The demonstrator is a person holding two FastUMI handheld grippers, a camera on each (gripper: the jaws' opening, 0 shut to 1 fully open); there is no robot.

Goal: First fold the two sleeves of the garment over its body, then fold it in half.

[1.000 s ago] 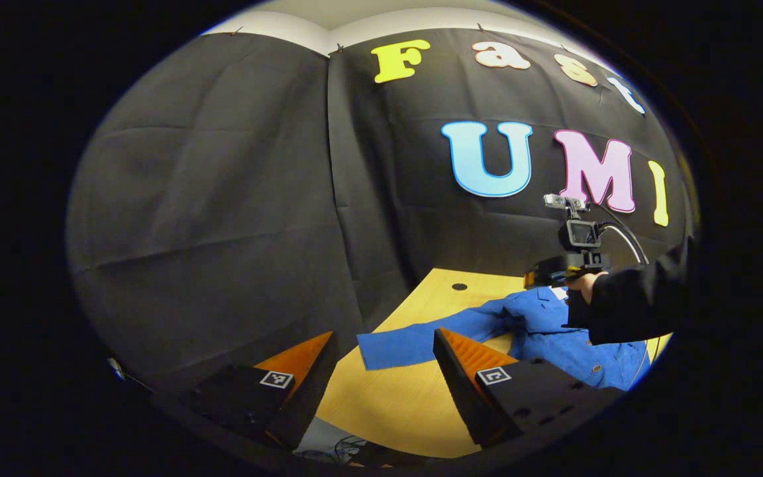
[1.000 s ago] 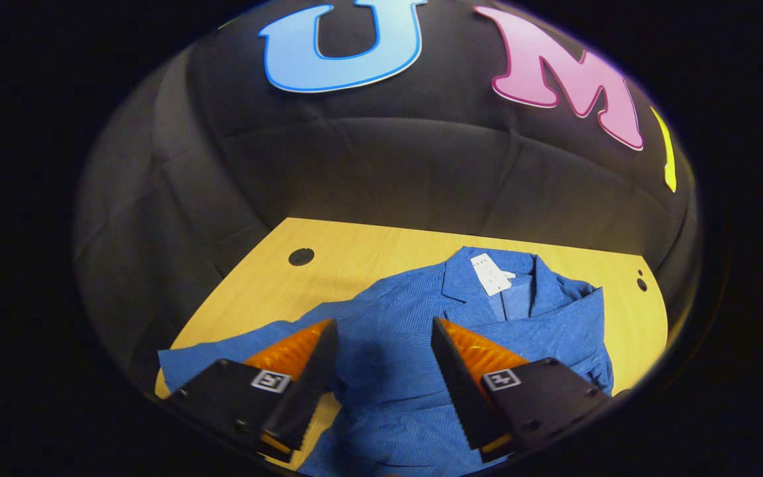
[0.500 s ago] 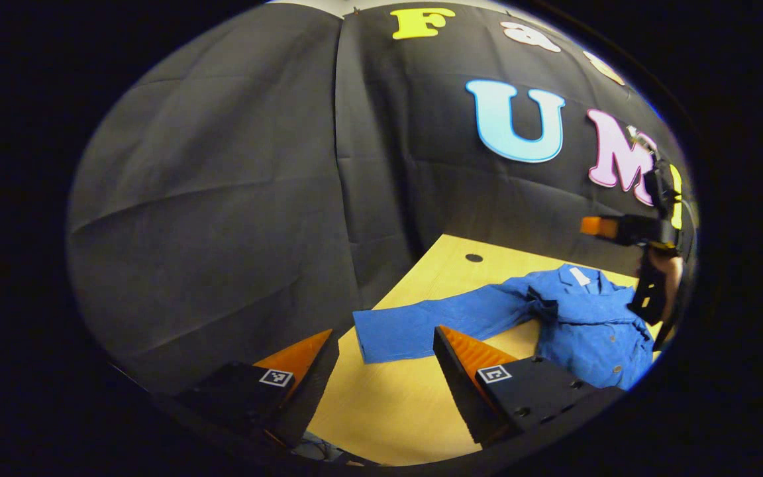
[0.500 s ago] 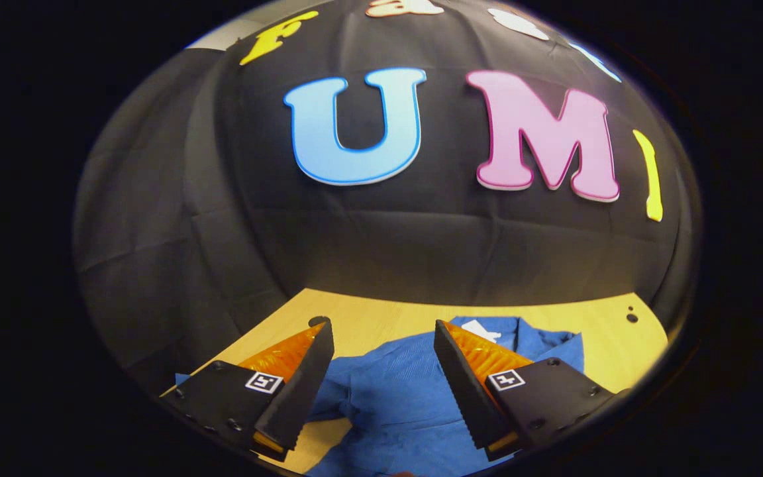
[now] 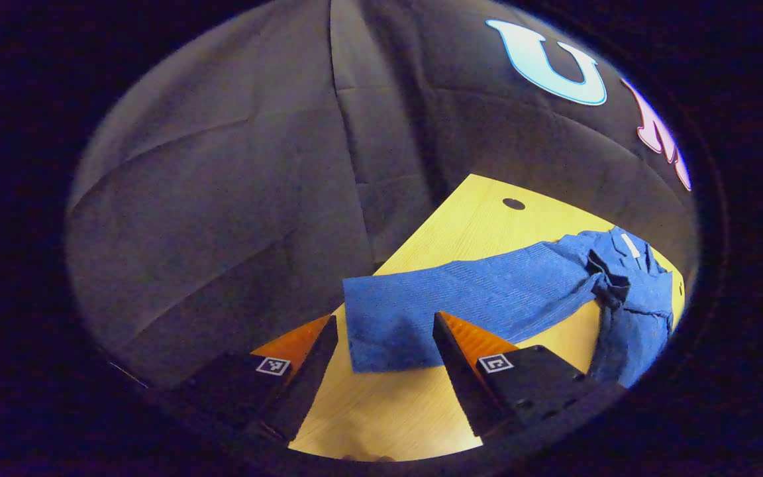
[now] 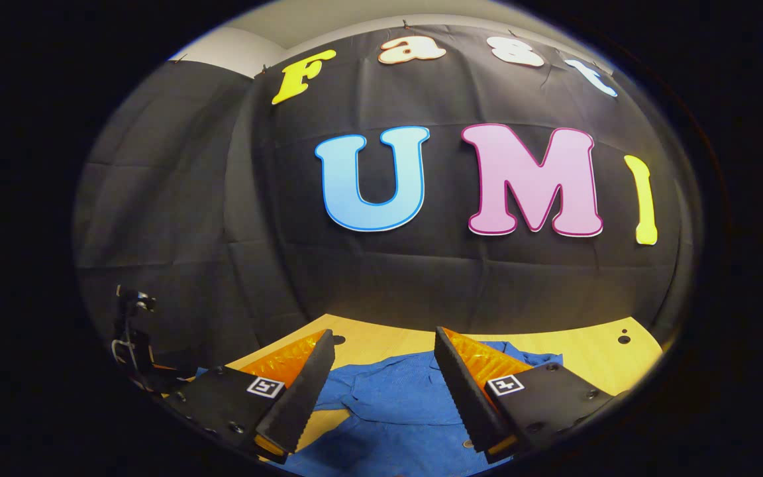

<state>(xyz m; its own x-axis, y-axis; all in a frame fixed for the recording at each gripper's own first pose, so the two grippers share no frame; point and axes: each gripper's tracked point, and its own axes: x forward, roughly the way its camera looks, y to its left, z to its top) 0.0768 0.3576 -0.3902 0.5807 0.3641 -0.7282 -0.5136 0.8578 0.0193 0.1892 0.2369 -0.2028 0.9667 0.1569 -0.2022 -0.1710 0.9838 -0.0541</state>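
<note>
Blue jacket point(image 5: 633, 298) lies on the yellow table point(image 5: 474, 218), one sleeve point(image 5: 461, 305) stretched flat toward the left gripper point(image 5: 385, 371), fingers apart, empty. Right gripper point(image 6: 385, 384) spread above the body. Cloth looks soft, light, limp; pinch sleeve at cuff edge

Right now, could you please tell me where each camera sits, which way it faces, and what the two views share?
Left gripper view: rides on the left hand-held gripper, looking down over its open fingers at the outstretched sleeve of the blue garment on the wooden table.
Right gripper view: rides on the right hand-held gripper, facing the booth wall, level, open fingers above the garment's body; the other hand-held gripper shows at far left.
Shared: the blue garment, the table and the black wall.
</note>
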